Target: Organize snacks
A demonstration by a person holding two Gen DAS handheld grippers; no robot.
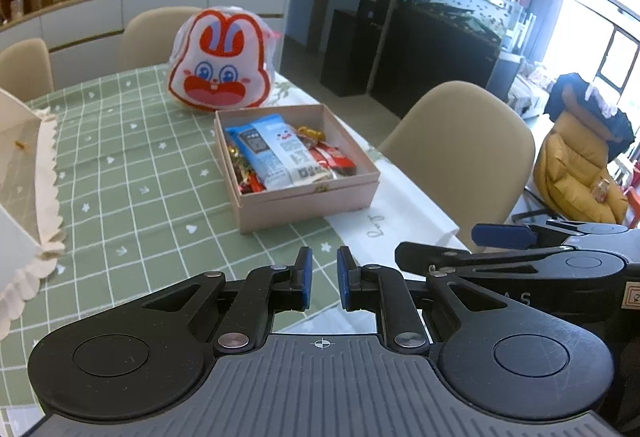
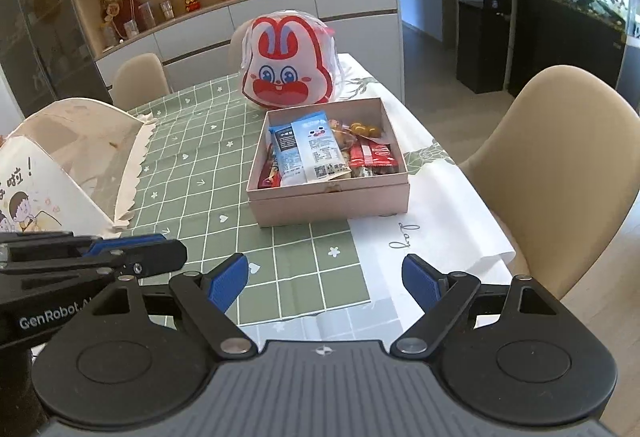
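Snacks in wrappers (image 2: 320,153) are seen packed inside a shallow square pale-pink cardboard box (image 2: 332,203), which rests on a green white-gridded tablecloth (image 2: 208,173) near the table's right edge, partly over a white cloth strip (image 2: 436,221) bearing cursive lettering that cannot be fully read. Uppermost lies a long blue-and-white packet (image 1: 276,153) printed with a cartoon face, small text and square codes; the wording is too small to be made out. Its long axis runs from the box's near wall to its far wall, tilted slightly leftward at the far end. Red wrapped bars (image 2: 372,155) and gold-foiled sweets (image 2: 362,129) are seen beside it on the right.

Just behind the box a white-and-red rabbit-faced plush bag (image 2: 286,67) stands upright. A white paper container with a scalloped edge (image 2: 80,153), printed with cartoon children and Chinese characters, lies at the left.

The left gripper (image 1: 324,279) is held over the tablecloth short of the box, its blue pads drawn close together with nothing between them. The right gripper (image 2: 324,283) is held with its jaws wide apart and empty. "GenRobot" is read on the left gripper's body in the right wrist view.
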